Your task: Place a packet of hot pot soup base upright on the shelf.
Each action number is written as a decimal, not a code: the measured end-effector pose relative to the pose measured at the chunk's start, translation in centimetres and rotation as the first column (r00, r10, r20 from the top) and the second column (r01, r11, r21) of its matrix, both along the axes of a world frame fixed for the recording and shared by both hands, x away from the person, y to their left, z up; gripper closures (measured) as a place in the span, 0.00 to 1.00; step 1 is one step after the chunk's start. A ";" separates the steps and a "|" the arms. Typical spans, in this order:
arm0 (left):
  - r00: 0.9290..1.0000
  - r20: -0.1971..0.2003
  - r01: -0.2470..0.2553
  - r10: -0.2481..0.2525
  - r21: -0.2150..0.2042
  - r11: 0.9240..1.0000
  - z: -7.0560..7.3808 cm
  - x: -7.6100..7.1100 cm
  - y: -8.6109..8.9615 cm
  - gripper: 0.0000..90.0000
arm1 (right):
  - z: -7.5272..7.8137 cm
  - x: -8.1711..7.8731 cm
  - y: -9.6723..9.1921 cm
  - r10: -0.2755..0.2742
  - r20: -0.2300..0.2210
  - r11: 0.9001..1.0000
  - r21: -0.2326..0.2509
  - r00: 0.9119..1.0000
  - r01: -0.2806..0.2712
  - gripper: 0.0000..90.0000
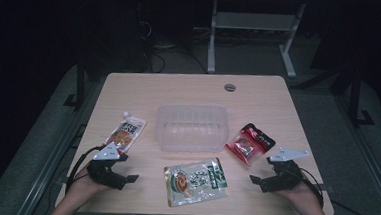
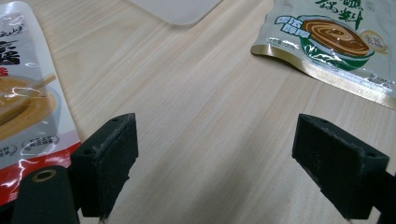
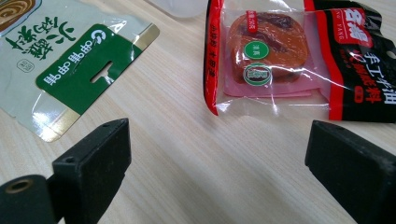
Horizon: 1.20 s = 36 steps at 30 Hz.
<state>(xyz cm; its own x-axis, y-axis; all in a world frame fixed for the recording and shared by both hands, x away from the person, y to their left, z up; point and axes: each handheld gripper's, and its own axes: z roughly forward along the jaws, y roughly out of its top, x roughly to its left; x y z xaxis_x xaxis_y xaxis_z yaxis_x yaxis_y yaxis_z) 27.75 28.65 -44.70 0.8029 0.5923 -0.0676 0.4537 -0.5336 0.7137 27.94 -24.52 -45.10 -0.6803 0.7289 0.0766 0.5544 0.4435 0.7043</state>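
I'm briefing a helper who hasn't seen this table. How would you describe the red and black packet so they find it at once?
Start from the clear plastic tub in the middle of the wooden table. The red and black packet lies flat just right of it; unlike the other pouches, it has a clear window showing a reddish block.

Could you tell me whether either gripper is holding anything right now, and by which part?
Nothing is held. The left gripper and right gripper both stand open over bare table, with only wood between their jaws.
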 end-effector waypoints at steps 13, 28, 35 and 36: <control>1.000 0.004 0.009 -0.009 0.007 1.000 0.2 -0.3 -0.2 0.16 | 0.5 -0.1 -0.3 -0.022 -0.016 1.000 0.014 1.000 0.022 0.08; 1.000 0.008 0.008 -0.008 -0.001 1.000 0.4 -0.5 -0.2 0.16 | 1.1 0.5 0.0 -0.011 -0.015 1.000 0.013 1.000 0.011 0.08; 1.000 0.005 0.006 -0.006 -0.011 1.000 0.3 -0.5 -0.4 0.16 | 2.0 1.4 0.1 -0.018 0.000 0.999 0.037 1.000 0.018 0.09; 1.000 0.004 0.006 -0.006 -0.011 1.000 0.3 -0.5 -0.4 0.16 | 2.0 1.4 0.1 -0.018 0.000 0.999 0.037 1.000 0.018 0.09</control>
<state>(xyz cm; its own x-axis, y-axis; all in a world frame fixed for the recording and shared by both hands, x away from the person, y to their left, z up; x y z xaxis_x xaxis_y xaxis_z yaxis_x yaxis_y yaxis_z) 27.24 28.25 -44.35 0.8066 0.5869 -0.0706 0.4478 -0.5286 0.7211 29.33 -24.45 -43.06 -0.6675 0.7374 0.1031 0.5614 0.4074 0.7203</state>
